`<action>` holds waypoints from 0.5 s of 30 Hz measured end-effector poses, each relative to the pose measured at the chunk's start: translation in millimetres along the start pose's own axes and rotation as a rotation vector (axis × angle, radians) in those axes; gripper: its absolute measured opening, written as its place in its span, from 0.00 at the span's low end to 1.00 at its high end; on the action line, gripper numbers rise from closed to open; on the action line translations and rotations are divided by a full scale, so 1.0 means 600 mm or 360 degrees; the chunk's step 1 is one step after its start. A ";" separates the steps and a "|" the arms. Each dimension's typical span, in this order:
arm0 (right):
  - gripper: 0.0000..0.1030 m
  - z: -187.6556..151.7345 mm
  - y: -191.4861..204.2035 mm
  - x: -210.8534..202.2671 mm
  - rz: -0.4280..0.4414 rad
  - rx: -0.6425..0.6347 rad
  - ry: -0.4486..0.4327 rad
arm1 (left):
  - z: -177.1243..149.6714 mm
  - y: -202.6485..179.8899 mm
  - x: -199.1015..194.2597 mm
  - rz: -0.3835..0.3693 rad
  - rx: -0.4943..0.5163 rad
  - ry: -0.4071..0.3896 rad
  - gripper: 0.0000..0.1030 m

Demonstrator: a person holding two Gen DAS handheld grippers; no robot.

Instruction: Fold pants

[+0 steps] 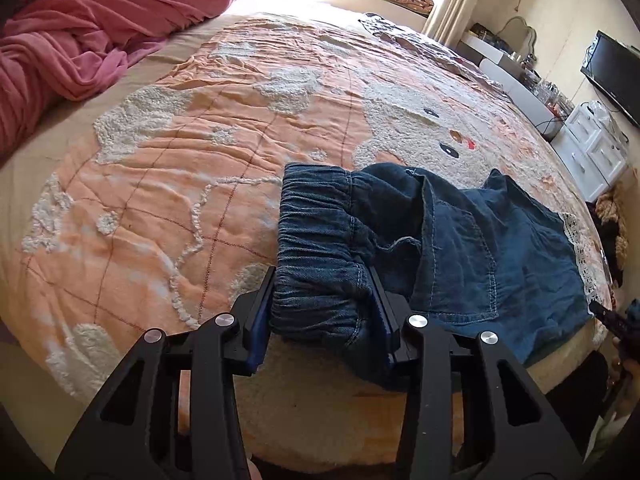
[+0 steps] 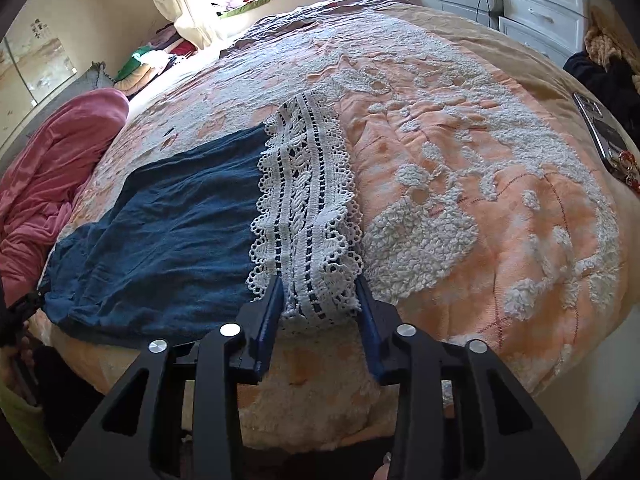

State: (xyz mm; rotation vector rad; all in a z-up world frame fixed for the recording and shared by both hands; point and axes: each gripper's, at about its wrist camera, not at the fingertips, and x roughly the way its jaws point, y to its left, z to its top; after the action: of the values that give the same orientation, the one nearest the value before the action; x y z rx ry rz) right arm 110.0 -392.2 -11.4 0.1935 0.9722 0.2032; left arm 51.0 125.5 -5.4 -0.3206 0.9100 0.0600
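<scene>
The denim pants (image 1: pixel 460 248) lie flat near the front edge of the bed (image 1: pixel 180 168). The left hand-held gripper (image 1: pixel 324 312) is clenched on the gathered waistband (image 1: pixel 316 240), and the right hand-held gripper (image 2: pixel 320 304) pinches the white lace hem (image 2: pixel 308 208). This looks like the grasping step before a fold; next, both ends likely need lifting together and bringing one over the other, edges aligned.

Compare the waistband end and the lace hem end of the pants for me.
The waistband is dark blue denim, thick and gathered into elastic ridges; the lace hem is white openwork with scalloped edges, lying thin and flat. The waistband sits in the left tool, the hem in the right tool. Both ends rest on the bedspread.
</scene>
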 end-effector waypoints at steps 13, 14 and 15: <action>0.28 -0.005 -0.015 -0.011 0.0008 0.0023 0.0006 | 0.004 0.015 0.011 0.0003 -0.0069 0.0002 0.42; 0.33 -0.005 -0.018 -0.018 0.0029 0.0048 -0.0003 | 0.004 0.015 0.005 -0.0004 -0.0071 -0.0013 0.42; 0.36 -0.005 -0.020 -0.026 0.0042 0.0062 -0.0019 | 0.003 0.015 -0.001 -0.0008 -0.0073 -0.0024 0.42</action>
State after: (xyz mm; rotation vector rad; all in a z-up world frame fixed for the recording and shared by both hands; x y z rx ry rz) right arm 100.0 -407.8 -3.8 0.2432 0.9626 0.2072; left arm 50.3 134.5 -6.0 -0.3644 0.8936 0.0786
